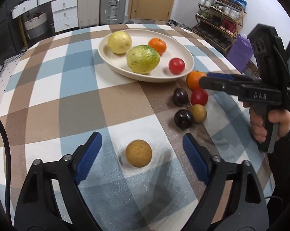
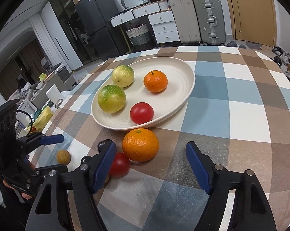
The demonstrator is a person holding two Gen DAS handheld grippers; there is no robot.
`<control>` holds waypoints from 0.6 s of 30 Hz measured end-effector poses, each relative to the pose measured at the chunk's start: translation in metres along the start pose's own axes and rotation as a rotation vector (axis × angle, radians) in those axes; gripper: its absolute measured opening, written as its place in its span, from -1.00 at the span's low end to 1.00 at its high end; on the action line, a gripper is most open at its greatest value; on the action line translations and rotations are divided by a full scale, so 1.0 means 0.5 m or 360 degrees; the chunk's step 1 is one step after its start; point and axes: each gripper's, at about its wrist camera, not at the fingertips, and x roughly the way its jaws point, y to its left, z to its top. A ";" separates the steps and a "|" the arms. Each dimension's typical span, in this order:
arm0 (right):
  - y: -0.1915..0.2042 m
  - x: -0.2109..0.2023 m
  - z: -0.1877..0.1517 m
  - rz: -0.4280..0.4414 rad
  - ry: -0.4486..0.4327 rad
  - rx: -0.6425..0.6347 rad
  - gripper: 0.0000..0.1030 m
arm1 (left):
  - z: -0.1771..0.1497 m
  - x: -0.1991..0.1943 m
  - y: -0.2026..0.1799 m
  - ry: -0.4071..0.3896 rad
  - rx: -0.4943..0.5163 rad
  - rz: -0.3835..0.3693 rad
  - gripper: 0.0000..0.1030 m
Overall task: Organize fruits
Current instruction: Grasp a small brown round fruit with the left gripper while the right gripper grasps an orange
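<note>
The left gripper [image 1: 142, 156] has its jaws spread wide, and a small brown round fruit [image 1: 138, 153] lies on the checked tablecloth [image 1: 71, 100] between the two blue pads, touching neither of them. Ahead of this gripper and a little to its right there is a small group of fruits on the cloth: two dark plums [image 1: 180, 94], a red tomato [image 1: 199, 96] and another brown fruit [image 1: 197, 113], all close together.

The right gripper [image 2: 150, 166] is also wide open and holds nothing. Just in front of it, near its left finger, stands an orange mandarin [image 2: 140, 144] on the cloth, beside the rim of the cream plate [image 2: 183, 71]. In the left wrist view one fingertip of the right gripper seems to reach this mandarin, but from the right wrist view the fruit is not between the pads. The tomato of the group is partly hidden behind the left finger of the right gripper.

Farther ahead of both grippers, the plate carries four fruits: a pale yellow fruit [image 2: 123, 76], a green-yellow fruit [image 2: 111, 98], a second mandarin [image 2: 155, 82] and a second tomato [image 2: 141, 113]. They lie apart from each other.
</note>
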 end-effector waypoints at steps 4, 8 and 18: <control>0.003 -0.001 0.002 0.0010 -0.0010 -0.0007 0.42 | -0.005 0.006 -0.005 0.0025 0.0030 0.0006 0.23; 0.002 0.002 0.002 0.0047 0.0004 0.0014 0.26 | -0.009 0.003 -0.010 0.0015 0.0060 -0.0024 -0.01; 0.005 0.010 0.002 0.0081 0.0024 0.0032 -0.11 | -0.006 0.001 0.002 0.0006 0.0027 -0.0047 -0.55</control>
